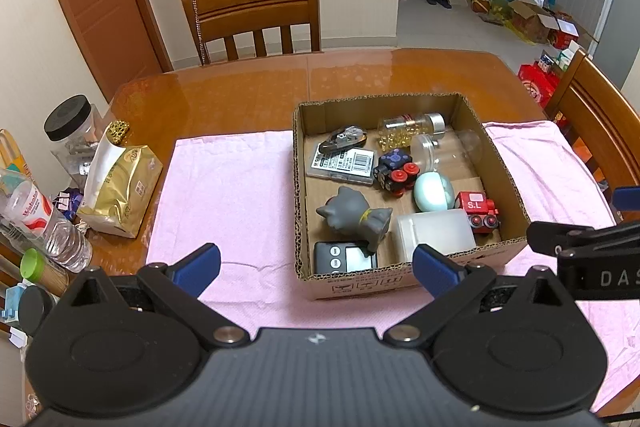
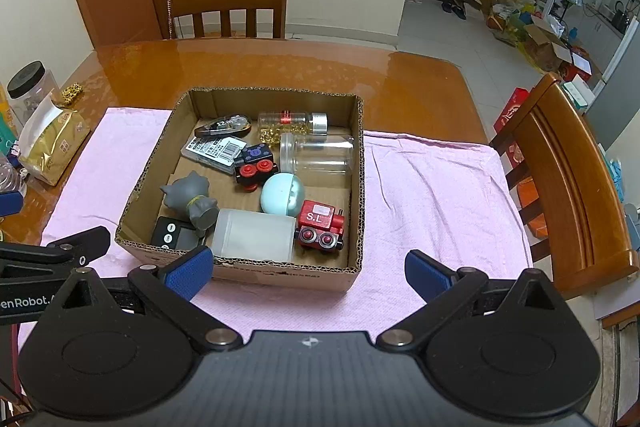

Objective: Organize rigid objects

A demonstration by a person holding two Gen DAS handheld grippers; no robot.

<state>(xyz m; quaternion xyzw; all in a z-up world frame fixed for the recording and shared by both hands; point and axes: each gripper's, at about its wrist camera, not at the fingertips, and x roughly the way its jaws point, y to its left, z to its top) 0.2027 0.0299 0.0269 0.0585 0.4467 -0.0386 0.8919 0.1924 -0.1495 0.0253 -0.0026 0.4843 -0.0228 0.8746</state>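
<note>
A cardboard box (image 1: 506,163) (image 2: 362,171) stands on a pink towel (image 1: 224,187) (image 2: 432,195). In it lie a grey cat figure (image 1: 352,213) (image 2: 192,197), a red toy train (image 1: 478,209) (image 2: 322,225), a black toy block with red wheels (image 1: 394,171) (image 2: 256,165), a pale blue egg-shaped case (image 1: 434,193) (image 2: 282,195), a frosted white box (image 1: 436,233) (image 2: 254,235), a clear jar (image 2: 320,157), a pill bottle (image 1: 412,127) (image 2: 292,123) and a black timer (image 1: 344,259) (image 2: 172,233). My left gripper (image 1: 316,269) is open and empty before the box's near-left corner. My right gripper (image 2: 308,273) is open and empty before its near wall.
The wooden table (image 1: 240,87) has chairs at the far side (image 1: 256,15) and the right (image 2: 568,179). At the left edge stand a gold bag (image 1: 120,187), a black-lidded jar (image 1: 72,123) and a water bottle (image 1: 44,223).
</note>
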